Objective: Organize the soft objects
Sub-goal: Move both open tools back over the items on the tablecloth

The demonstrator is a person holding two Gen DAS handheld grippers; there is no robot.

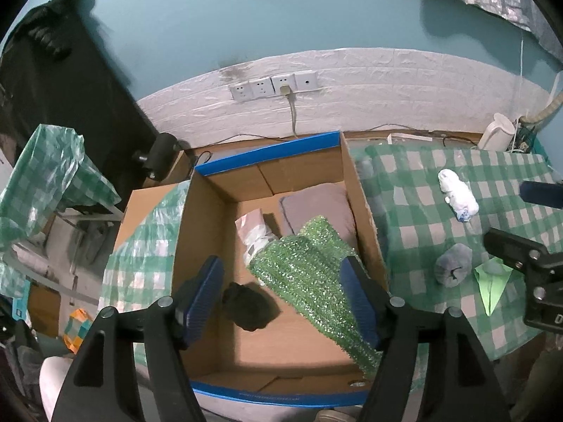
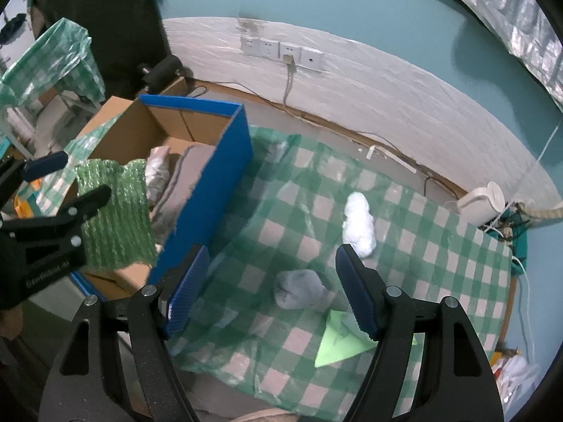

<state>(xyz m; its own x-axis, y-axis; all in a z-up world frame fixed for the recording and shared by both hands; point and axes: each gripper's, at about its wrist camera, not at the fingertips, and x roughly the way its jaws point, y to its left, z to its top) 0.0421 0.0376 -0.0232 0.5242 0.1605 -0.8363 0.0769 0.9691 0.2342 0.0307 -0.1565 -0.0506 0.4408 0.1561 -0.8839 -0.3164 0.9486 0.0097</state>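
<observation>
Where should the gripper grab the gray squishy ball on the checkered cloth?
Probably across the gray ball's rounded middle, coming straight down from above. It lies free on the checkered cloth, and the right gripper, jaws wide open, hangs over it. Keep clear of the green paper beside it.

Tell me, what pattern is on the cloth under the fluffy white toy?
Green-and-white checks on the plastic tablecloth, clearest in the right wrist view.

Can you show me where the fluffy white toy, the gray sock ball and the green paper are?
fluffy white toy (image 2: 359,223), right wrist view, middle of its body.
gray sock ball (image 2: 299,288), right wrist view, center of the bundle.
green paper (image 2: 334,346), right wrist view, flat middle of the sheet.
</observation>
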